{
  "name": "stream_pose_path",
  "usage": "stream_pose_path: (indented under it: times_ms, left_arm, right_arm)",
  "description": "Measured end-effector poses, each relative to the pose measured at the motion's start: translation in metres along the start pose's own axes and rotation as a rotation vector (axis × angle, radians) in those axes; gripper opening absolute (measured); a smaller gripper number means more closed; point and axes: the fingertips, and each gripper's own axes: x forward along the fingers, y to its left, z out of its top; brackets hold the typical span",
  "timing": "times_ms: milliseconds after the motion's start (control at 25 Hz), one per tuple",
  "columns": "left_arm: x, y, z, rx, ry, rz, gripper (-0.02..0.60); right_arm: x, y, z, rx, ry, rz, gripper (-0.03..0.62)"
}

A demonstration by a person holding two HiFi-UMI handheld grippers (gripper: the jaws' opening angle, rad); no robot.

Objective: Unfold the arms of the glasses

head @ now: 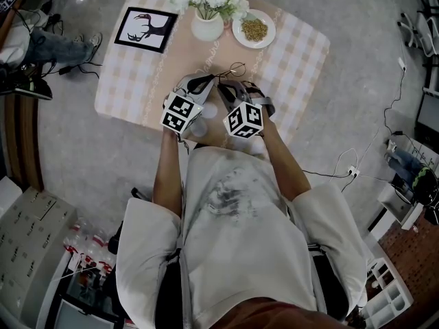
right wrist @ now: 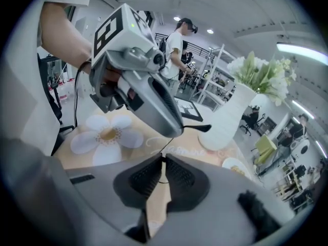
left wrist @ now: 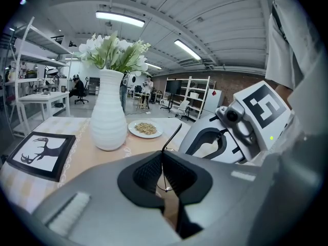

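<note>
Thin wire-framed glasses (head: 235, 69) hang above the checked table (head: 295, 53), held between both grippers. My left gripper (head: 204, 82) is shut on a thin wire part of the glasses (left wrist: 173, 136); in the left gripper view its pads (left wrist: 148, 170) meet on the wire and one dark arm rises past them. My right gripper (head: 238, 89) is shut on another wire part (right wrist: 164, 148), just below the left gripper's body (right wrist: 154, 101). A dark arm tip (right wrist: 204, 128) sticks out to the right there. Which part of the frame each one grips is hard to tell.
A white vase of flowers (head: 207, 26) stands at the table's far side, with a plate of grain (head: 254, 29) to its right and a framed deer picture (head: 145, 29) to its left. Shelving and seated people fill the room behind.
</note>
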Motion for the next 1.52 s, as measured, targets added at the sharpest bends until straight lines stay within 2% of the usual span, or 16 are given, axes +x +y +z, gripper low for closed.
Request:
stream_pose_path:
  times_ms: [400,1520]
  left_arm:
    - [-0.005,0.0,0.0,-0.016,-0.011,0.004,0.015]
    - [-0.01,-0.003,-0.006,0.019,0.006,0.017,0.015]
  right_arm:
    - [-0.018,-0.02,0.006,0.054,-0.018,-0.09,0.026]
    - [-0.065,-0.059,-0.006,0.203,-0.021,-0.276,0.021]
